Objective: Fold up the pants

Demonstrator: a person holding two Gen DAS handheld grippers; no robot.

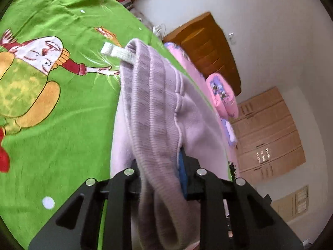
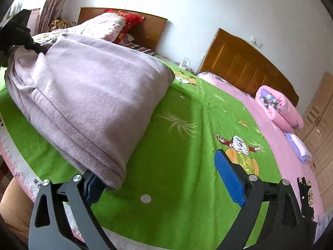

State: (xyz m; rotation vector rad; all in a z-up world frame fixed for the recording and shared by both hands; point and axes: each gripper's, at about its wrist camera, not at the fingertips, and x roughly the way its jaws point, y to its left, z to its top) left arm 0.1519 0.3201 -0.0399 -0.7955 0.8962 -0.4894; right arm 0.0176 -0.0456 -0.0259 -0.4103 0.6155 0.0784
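On the bed [image 2: 177,145], the pants [image 2: 87,95] lie bunched at ten o'clock, waistband pinched in the left gripper [image 1: 160,173]. Right gripper [image 2: 166,185] gapes, its left finger touching the hem. Lifting one-handed could undo the fold.

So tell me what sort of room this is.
A bedroom, most likely: a bed with a green cartoon sheet, a wooden headboard against the wall, and pillows at its far end.
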